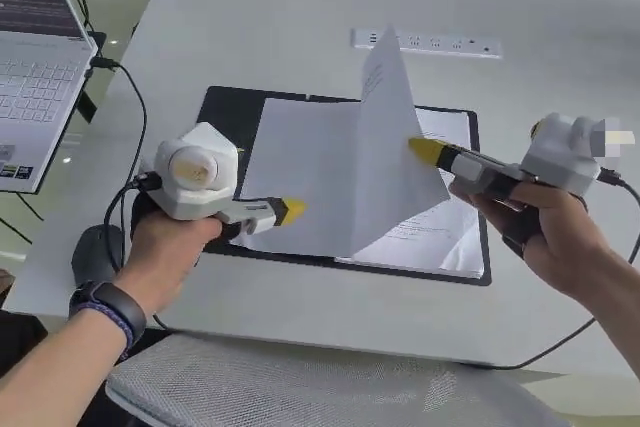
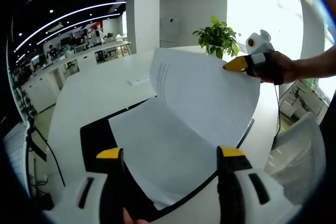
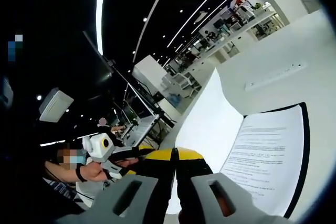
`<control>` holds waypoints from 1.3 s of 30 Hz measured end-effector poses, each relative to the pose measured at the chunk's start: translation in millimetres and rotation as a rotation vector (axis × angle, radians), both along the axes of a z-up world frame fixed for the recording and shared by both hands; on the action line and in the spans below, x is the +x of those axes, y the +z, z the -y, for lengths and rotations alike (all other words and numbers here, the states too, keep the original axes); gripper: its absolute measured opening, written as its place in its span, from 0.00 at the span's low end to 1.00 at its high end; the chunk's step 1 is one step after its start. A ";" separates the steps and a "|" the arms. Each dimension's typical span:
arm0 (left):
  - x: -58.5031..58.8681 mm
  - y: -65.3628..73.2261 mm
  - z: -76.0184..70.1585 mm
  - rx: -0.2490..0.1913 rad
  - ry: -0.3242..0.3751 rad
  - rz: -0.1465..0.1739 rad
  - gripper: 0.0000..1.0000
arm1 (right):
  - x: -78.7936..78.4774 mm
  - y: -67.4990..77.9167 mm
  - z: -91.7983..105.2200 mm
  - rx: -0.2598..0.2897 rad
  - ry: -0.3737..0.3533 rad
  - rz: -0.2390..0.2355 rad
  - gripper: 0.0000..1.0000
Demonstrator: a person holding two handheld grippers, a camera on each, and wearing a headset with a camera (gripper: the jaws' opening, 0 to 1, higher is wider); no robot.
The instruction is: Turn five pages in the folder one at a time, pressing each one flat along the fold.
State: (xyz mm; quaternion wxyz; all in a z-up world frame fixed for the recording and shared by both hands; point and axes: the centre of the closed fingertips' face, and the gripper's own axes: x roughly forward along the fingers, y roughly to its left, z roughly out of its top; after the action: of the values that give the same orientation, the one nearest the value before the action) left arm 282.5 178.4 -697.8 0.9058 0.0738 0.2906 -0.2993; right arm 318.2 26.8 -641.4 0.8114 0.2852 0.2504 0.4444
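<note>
A black folder (image 1: pixel 225 107) lies open on the white table. One white page (image 1: pixel 385 127) stands lifted and curved over the fold. My right gripper (image 1: pixel 425 151) is shut on that page's outer edge; in the right gripper view its yellow jaws (image 3: pixel 176 156) pinch the sheet (image 3: pixel 210 114). The printed page (image 3: pixel 268 145) lies flat beneath. My left gripper (image 1: pixel 290 211) hovers open over the lower edge of the flat left page (image 1: pixel 300 157), with nothing between its jaws (image 2: pixel 170 153). In the left gripper view the right gripper (image 2: pixel 239 64) holds the raised page (image 2: pixel 205 93).
A laptop (image 1: pixel 30 47) sits at the far left with cables (image 1: pixel 130 97) running past it. A white power strip (image 1: pixel 428 43) lies behind the folder. A mesh chair (image 1: pixel 300 387) is at the table's near edge.
</note>
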 end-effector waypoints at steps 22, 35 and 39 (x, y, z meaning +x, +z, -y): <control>-16.8 -6.4 -51.5 -0.032 0.123 -0.013 0.72 | 1.7 0.1 -87.5 0.012 0.154 0.000 0.00; -28.2 5.1 -62.9 -0.036 0.142 -0.001 0.73 | 3.7 -22.4 -133.8 0.033 0.225 -0.073 0.00; -32.3 8.3 -64.7 -0.047 0.149 0.001 0.73 | 4.8 -31.2 -144.2 0.026 0.239 -0.092 0.00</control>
State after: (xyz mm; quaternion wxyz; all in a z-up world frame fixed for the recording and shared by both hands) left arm 250.3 243.1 -689.5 0.9272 0.0308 0.2876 -0.2378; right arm 322.9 171.0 -672.6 0.7367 0.2840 0.3136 0.5275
